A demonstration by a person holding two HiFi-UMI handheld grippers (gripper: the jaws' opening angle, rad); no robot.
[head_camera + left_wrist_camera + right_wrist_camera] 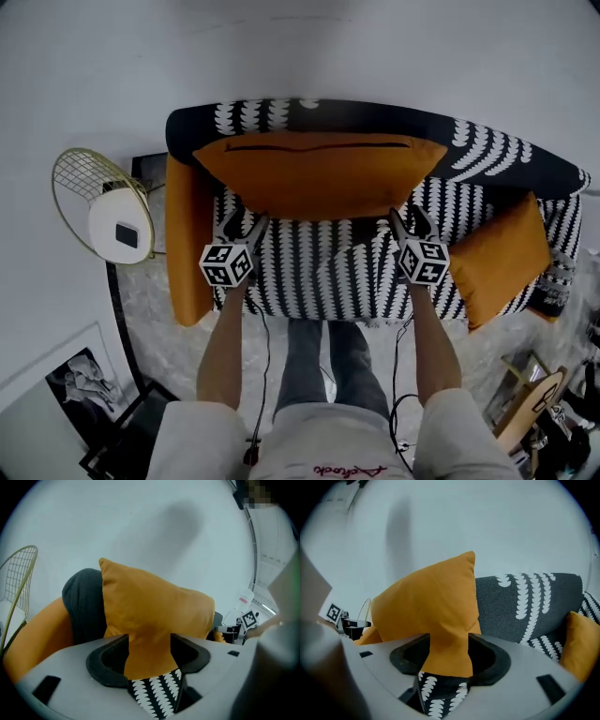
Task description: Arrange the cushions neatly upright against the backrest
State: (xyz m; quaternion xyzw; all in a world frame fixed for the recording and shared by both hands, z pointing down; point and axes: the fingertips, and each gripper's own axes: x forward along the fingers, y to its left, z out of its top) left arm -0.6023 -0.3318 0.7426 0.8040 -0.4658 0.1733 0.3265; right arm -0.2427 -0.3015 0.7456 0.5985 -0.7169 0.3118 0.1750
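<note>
A black-and-white patterned sofa (319, 272) fills the middle of the head view, seen steeply from above. A large orange cushion (319, 173) stands upright at 12 o'clock, leaning on the dark backrest (375, 117), its zip edge uppermost.

The left gripper (246, 223) sits at the cushion's lower corner at 9 o'clock of centre, and the right gripper (411, 221) at the lower corner at 3 o'clock. The person's bare forearms (220, 347) reach up to them from 6 o'clock.

In the left gripper view, the jaws stand apart, with the cushion's corner (154, 606) between them and not pinched. In the right gripper view, the jaws are likewise parted around the other corner (431, 602).

A smaller orange cushion (502, 253) lies tilted at the seat's end at 3 o'clock, well apart from the large one. An orange armrest (187, 234) bounds the sofa at 9 o'clock, and beside it stands a round gold wire frame (94, 187).
</note>
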